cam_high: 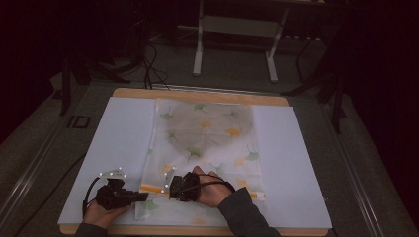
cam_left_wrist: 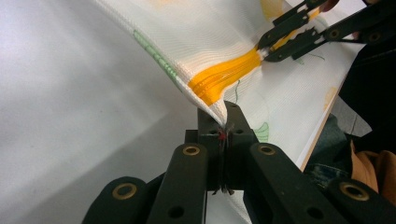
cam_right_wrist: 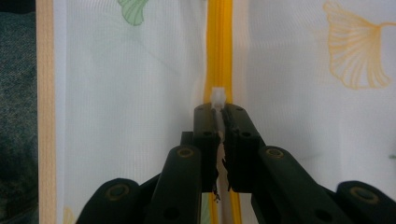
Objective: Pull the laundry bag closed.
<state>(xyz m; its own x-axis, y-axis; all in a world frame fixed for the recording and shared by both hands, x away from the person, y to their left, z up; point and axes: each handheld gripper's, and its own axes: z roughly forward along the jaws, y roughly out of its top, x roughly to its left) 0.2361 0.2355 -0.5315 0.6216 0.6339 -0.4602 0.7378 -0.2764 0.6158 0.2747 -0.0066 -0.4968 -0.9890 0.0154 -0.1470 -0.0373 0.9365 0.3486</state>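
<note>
Lying flat near the front of the table, a white mesh laundry bag (cam_high: 205, 148) printed with green and orange ginkgo leaves, its orange zipper (cam_left_wrist: 224, 77) running across the near end. White zipper slider (cam_right_wrist: 218, 97) sitting close to the bag's left corner, pull tab pinched between the pressed-together jaws of the right gripper (cam_right_wrist: 218, 114). In the left gripper view, zipper teeth between corner and slider look meshed shut; along the band beyond the slider, open or shut cannot be told. Left gripper (cam_left_wrist: 223, 122) with jaws clamped tight on the bag's near-left corner, fabric lifted slightly and drawn taut toward the slider. Direction of travel not readable from a single moment; judged either an opening pull barely begun or a closing run all but finished, given the slider's place by the anchored corner. If opening, nearly the whole zipper length left to cover toward the bag's right edge. Bag resting on a pale sheet (cam_high: 123, 143) laid over the wooden table (cam_high: 197, 94); dim floor and a white frame stand (cam_high: 237, 44) beyond.
</note>
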